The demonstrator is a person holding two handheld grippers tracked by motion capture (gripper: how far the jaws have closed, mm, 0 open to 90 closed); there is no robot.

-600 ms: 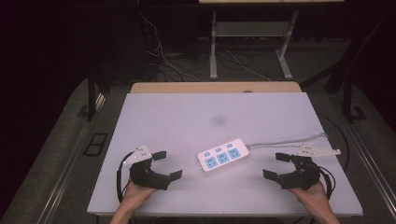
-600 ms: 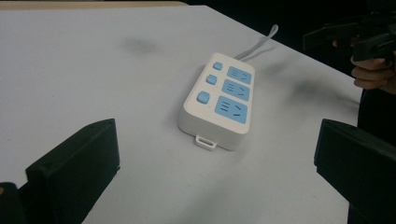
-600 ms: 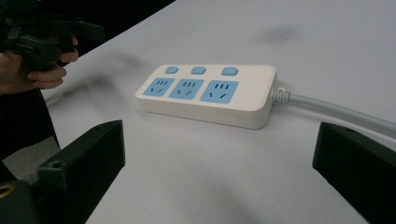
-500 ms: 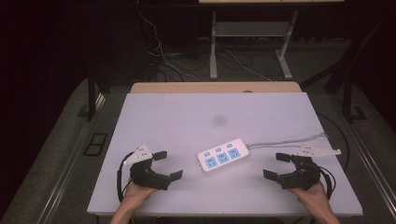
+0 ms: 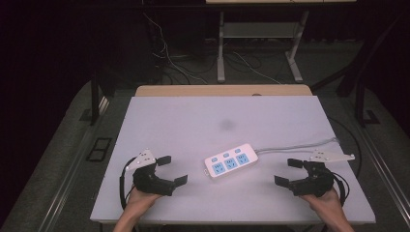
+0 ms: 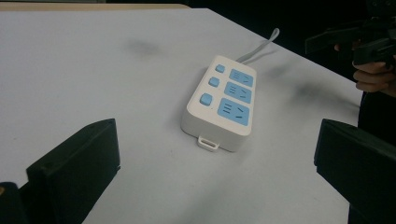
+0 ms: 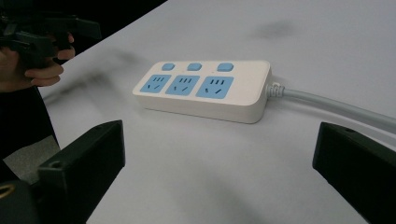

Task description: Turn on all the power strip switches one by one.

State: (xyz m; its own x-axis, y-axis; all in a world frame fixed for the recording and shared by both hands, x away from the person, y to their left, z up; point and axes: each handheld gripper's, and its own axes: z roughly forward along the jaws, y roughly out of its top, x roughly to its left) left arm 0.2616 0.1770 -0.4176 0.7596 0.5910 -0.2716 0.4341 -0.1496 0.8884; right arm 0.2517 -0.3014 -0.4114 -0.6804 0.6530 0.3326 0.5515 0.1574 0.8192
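Note:
A white power strip (image 5: 231, 165) with three blue sockets and three blue buttons lies near the middle front of the white table (image 5: 193, 125); its grey cable (image 5: 295, 145) runs off to the right. My left gripper (image 5: 171, 170) rests at the front left, open, jaws empty and pointing toward the strip. My right gripper (image 5: 288, 171) rests at the front right, open and empty too. In the left gripper view the power strip (image 6: 222, 107) lies ahead between the jaws' line of sight, untouched. The right gripper view has the power strip (image 7: 205, 88) and its cable (image 7: 336, 108) ahead.
A dark smudge (image 5: 226, 124) marks the table top behind the strip. A wooden edge (image 5: 222, 90) runs along the table's far side. Cables and metal table legs (image 5: 221, 53) sit on the dark floor beyond.

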